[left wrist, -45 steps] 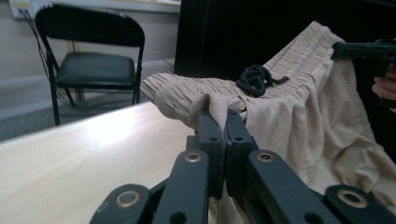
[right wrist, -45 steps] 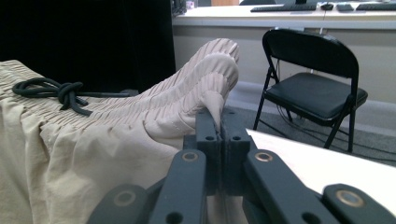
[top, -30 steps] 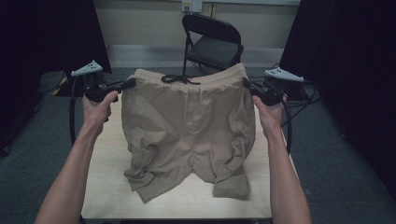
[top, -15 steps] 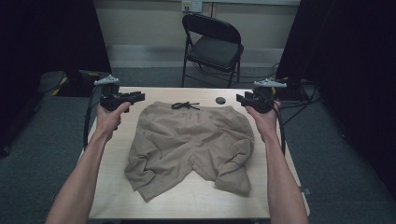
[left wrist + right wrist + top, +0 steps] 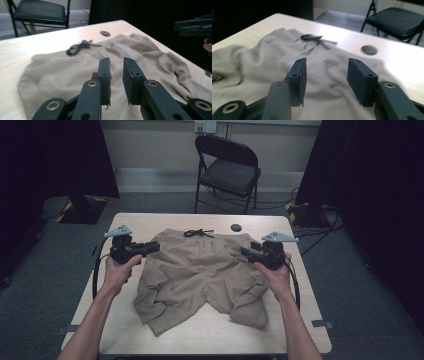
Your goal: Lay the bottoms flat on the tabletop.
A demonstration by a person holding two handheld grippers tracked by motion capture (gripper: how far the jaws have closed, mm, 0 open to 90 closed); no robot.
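- Shorts [image 5: 200, 280], tan, lie rumpled on the table [image 5: 150, 222], waistband toward the far edge, legs toward the person.
- Black drawstring [image 5: 198, 233] knotted at the waistband's middle; round hole [image 5: 236, 227] in the tabletop just beyond the waistband.
- Left gripper [image 5: 151, 247] held low at the shorts' left waist corner. In the left gripper view its jaws stand slightly apart over the cloth, nothing between them; they have just been closing a little.
- Right gripper [image 5: 246, 252] at the right waist corner. In the right gripper view its jaws are spread wider, cloth below, none pinched; they have just been opening.
- Folding chair [image 5: 227, 170] behind the table.
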